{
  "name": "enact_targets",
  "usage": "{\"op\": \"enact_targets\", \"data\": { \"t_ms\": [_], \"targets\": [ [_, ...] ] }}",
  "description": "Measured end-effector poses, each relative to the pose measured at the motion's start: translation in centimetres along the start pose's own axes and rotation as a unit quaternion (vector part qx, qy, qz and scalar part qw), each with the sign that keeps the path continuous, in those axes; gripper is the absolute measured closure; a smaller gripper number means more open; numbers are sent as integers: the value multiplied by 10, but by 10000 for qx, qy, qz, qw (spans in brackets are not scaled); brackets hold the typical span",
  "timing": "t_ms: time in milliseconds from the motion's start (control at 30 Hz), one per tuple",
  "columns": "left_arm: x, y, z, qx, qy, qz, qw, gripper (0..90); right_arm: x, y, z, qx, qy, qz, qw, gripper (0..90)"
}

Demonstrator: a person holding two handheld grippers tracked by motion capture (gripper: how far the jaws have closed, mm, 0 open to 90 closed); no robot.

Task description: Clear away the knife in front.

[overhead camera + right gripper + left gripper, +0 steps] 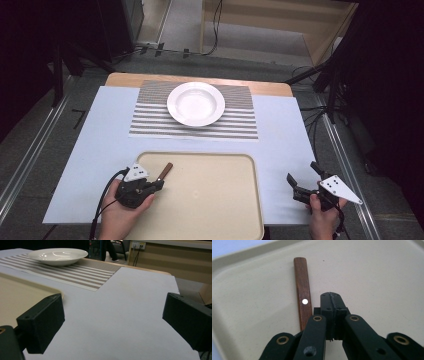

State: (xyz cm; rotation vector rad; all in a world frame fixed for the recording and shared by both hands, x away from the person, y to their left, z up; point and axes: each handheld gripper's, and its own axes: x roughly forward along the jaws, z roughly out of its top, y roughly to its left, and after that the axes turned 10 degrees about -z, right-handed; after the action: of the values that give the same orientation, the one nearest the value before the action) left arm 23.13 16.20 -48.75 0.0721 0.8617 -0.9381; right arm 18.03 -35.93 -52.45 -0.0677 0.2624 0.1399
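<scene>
With its two black jaws pressed flat together and nothing between them, the left gripper (331, 298) hovers low over the left part of a beige rectangular plastic tray (220, 200). Just beside its tip lies a slim brown wooden handle with a small silver rivet (302, 292), flat on the tray, not gripped. Farther ahead sits a round white ceramic bowl (195, 103) on a striped grey-and-white placemat (240, 125). Well off to the side, the right gripper (303, 179) rests with jaws spread wide over the pale blue table cover (130, 315).
</scene>
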Motion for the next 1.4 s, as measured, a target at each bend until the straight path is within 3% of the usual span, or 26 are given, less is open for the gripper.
{"op": "enact_targets", "data": {
  "t_ms": [200,500,833,1400],
  "targets": [
    [6,-1,1,84,250,149,9995,898,0,0,0,-4,4,-2,10000,26],
    [4,6,-1,39,338,238,9991,899,0,0,0,-11,7,-4,10000,26],
    [-9,21,-8,-150,250,270,9992,899,0,0,0,16,-4,5,10000,26],
    [-23,35,-14,-286,115,534,9981,898,0,0,0,12,-3,3,10000,26]
  ]
}}
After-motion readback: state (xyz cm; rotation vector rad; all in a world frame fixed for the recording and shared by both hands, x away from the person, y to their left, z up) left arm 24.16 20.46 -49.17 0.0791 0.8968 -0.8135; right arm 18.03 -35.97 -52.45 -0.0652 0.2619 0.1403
